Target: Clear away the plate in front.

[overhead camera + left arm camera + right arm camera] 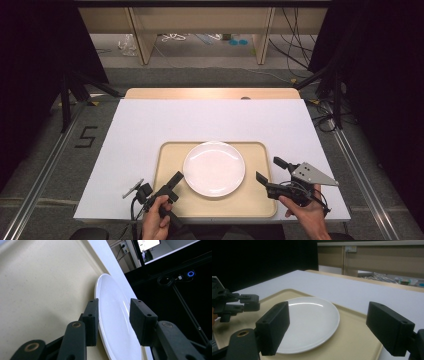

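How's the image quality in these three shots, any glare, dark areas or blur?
High view: even, bright light on the white plate and tray, with black curtains at both sides. Left gripper view: tilted, sharp, mild sheen on the plate rim. Right gripper view: dimmer, a thin glare streak on the plate's far rim, near jaws slightly soft.

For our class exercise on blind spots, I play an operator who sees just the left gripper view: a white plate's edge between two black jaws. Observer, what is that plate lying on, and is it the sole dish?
Observer: The plate lies flat in the middle of a beige tray, and no other dish is on it.
Operator: Where is the other gripper?
Observer: The right gripper hovers by the tray's right edge, jaws wide open, with nothing between them.
Operator: What does the tray rest on?
Observer: On a white sheet covering a wooden table, whose far edge shows beyond it.
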`<state>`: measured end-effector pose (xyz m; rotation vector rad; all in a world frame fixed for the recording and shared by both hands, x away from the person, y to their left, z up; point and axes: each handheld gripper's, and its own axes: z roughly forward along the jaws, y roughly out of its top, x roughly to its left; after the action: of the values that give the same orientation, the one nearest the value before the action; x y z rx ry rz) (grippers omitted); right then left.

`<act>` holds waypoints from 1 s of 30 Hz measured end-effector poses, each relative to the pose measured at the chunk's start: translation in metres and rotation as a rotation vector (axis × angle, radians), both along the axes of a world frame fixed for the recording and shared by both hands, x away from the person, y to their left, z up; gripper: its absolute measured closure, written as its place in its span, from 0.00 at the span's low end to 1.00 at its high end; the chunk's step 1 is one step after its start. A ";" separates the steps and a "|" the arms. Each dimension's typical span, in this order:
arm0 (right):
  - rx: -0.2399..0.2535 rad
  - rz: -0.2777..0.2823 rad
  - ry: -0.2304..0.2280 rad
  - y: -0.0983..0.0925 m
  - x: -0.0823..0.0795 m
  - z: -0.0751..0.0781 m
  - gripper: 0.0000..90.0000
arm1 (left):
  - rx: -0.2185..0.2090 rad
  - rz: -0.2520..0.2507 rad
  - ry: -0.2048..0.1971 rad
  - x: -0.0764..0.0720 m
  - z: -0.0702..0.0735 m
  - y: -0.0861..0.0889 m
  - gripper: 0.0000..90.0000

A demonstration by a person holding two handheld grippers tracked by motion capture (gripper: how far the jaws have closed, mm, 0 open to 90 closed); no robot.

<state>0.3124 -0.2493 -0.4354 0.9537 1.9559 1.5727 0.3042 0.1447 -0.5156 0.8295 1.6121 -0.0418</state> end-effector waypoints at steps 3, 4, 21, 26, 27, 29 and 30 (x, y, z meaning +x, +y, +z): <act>0.002 -0.010 0.020 0.000 -0.002 0.001 0.22 | 0.001 0.002 0.000 0.001 0.001 0.001 0.63; -0.001 -0.002 0.005 0.000 -0.001 0.000 0.22 | 0.021 -0.005 -0.012 0.002 0.002 0.002 0.62; -0.004 -0.004 0.020 0.002 0.000 -0.001 0.21 | 0.228 -0.064 -0.100 0.007 0.012 0.008 0.54; -0.015 0.005 0.012 0.002 0.001 -0.001 0.21 | 0.295 -0.101 -0.145 0.009 0.018 0.009 0.50; -0.011 0.006 0.011 0.002 0.001 -0.002 0.20 | 0.339 -0.118 -0.170 0.009 0.022 0.010 0.49; -0.011 0.006 0.014 0.003 0.001 -0.002 0.20 | 0.370 -0.129 -0.191 0.010 0.025 0.010 0.47; -0.012 0.007 0.017 0.002 0.001 -0.002 0.20 | 0.370 -0.129 -0.191 0.010 0.025 0.010 0.46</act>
<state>0.3132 -0.2470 -0.4371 0.9599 1.9803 1.5593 0.3142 0.1542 -0.4907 1.1857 1.4029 0.2443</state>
